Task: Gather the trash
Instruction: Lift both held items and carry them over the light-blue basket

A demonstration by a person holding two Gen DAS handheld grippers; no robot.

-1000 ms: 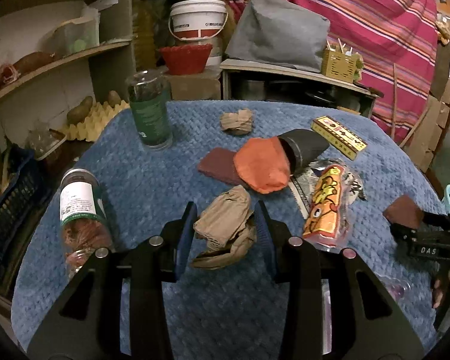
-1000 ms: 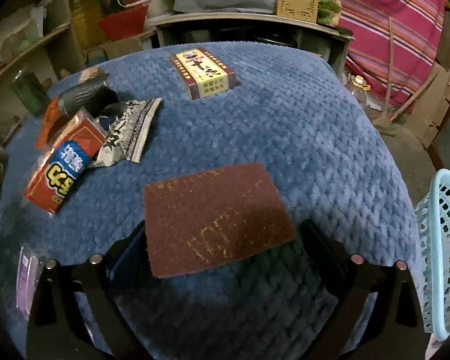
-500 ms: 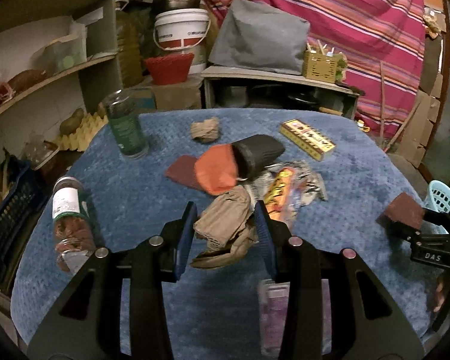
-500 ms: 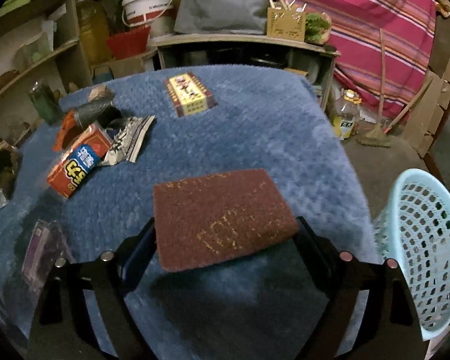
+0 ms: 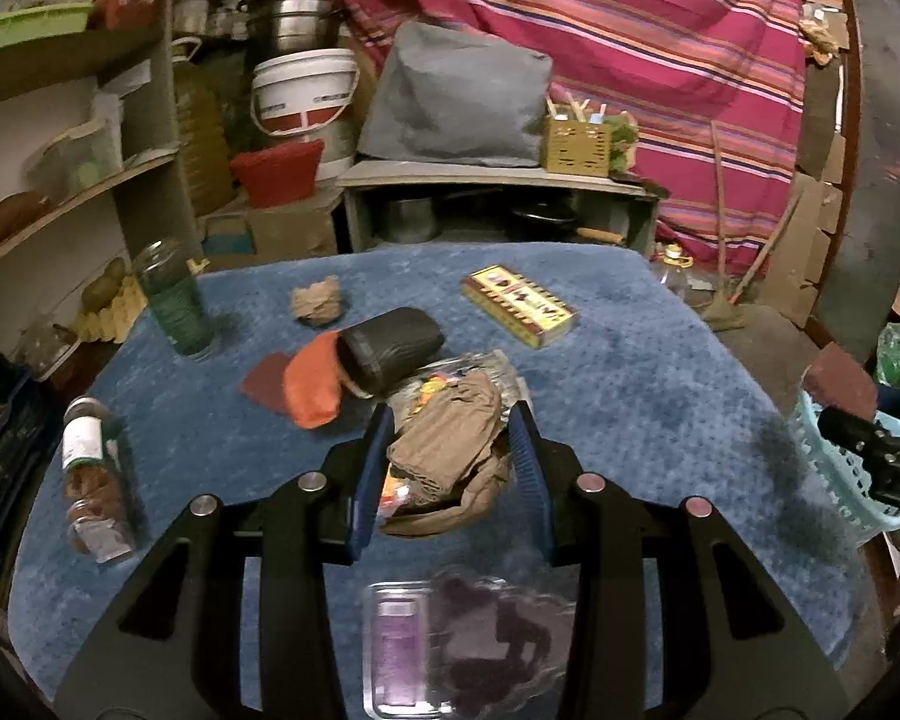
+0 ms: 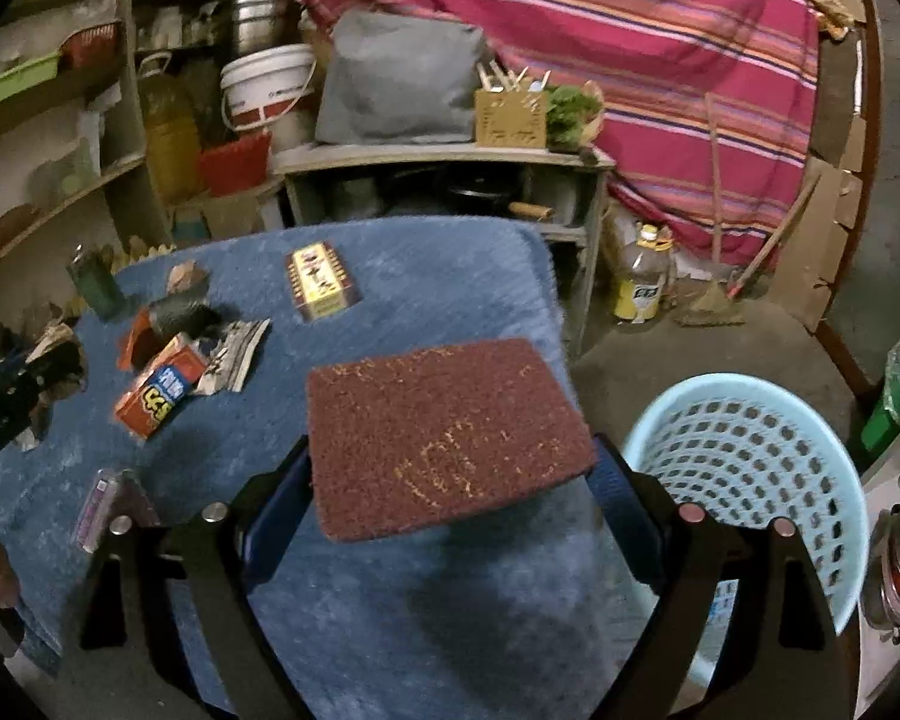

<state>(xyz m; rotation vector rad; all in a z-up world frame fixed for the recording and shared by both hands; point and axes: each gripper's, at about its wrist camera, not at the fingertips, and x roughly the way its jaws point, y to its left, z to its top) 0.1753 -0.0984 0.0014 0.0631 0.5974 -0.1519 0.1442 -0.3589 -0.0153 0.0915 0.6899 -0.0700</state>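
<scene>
Blue table (image 6: pixel 390 630): right view alone shows basket (image 6: pixel 744 450) interior, scouring pad (image 6: pixel 444 438) face.

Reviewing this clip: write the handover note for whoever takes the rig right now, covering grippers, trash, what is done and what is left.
Left gripper: shut on crumpled brown paper, lifted off the blue cloth.
Right gripper: shut on the maroon scouring pad, carried near the light blue basket beside the table.
Done: both pieces picked up; the basket shows nothing inside.
Left: drop both in the basket. Still on the cloth: small paper wad, orange snack packet, silver wrapper, clear plastic pack, second maroon pad.
</scene>
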